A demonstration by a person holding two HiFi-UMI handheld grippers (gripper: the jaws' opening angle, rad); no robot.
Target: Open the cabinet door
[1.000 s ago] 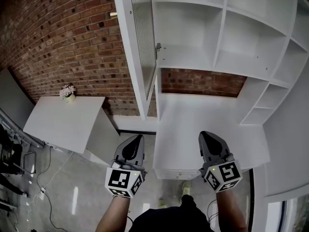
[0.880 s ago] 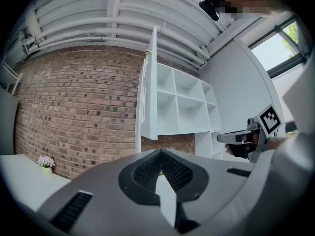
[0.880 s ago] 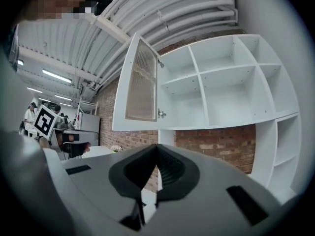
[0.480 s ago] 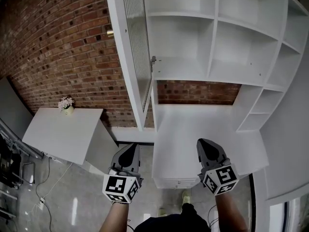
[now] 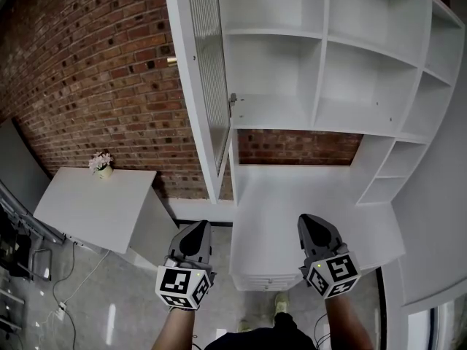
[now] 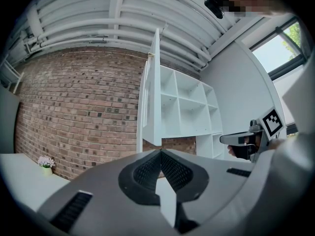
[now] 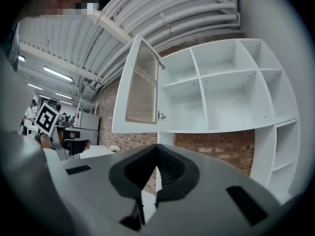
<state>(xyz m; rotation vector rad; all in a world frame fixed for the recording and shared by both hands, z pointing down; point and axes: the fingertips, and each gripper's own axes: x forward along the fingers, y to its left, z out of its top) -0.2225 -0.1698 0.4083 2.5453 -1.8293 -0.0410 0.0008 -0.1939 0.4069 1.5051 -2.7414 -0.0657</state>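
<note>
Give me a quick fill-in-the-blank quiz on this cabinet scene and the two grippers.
1. The cabinet door stands ____.
2. The left gripper and the right gripper are both empty, with their jaws ____.
3. The wall left of the door is built of ____.
4. On the white table stands a small pot of ____.

Missing words: open; shut; brick; flowers.

Cabinet (image 5: 281,111) and door (image 5: 184,86) finished white, panel (image 5: 209,71) ribbed; wall (image 5: 87,71) laid in red-brown brick; flowers (image 5: 101,160) pink.
</note>
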